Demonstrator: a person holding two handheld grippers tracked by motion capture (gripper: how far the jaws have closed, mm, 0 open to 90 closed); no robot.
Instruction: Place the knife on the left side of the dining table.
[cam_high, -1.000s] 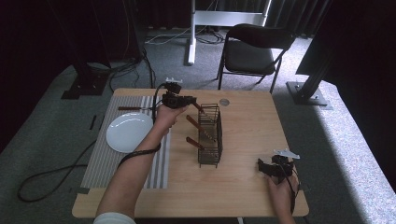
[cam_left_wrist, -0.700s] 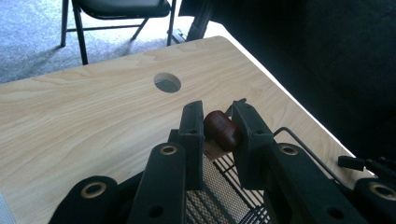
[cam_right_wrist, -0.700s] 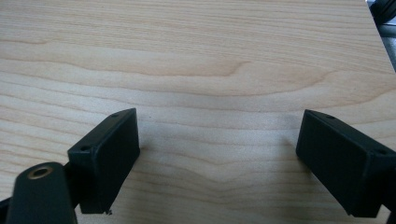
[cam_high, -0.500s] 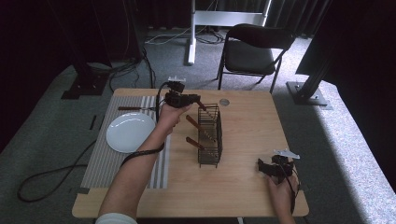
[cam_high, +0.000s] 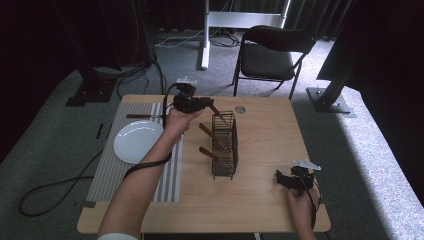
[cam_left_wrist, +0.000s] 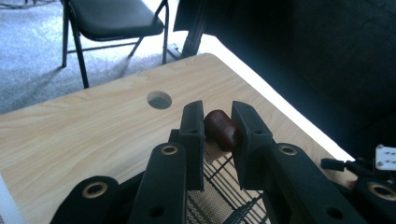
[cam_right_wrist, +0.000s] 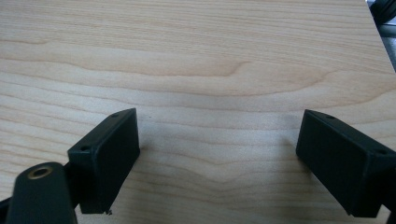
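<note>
Two grippers are at work over a pale wooden table. Farthest left on it lies a grey striped mat, bearing a white plate and, at its far end, a dark-handled utensil lying crosswise.

Just right of the mat's far end, the left gripper is held above the table, its jaws pressed together on the rounded end of a brown wooden handle. In the high view that handle runs from the jaws down and to the right, its long axis slanted, with the gripped end uppermost and pointing back towards the far left corner, and the lower part entering the top far end of a black wire basket. The left gripper view looks along the jaws with the basket's wires directly below them.

The basket stands upright near the middle of the table, its long side running away from the person. Two more brown handles stick out of its left side, tilted up and to the left. Beyond it, a round hole sits in the tabletop near the far edge.

At the right, near the front corner, the right gripper rests low on the table, well apart from the basket. Its jaws stand wide apart with bare wood between them.
</note>
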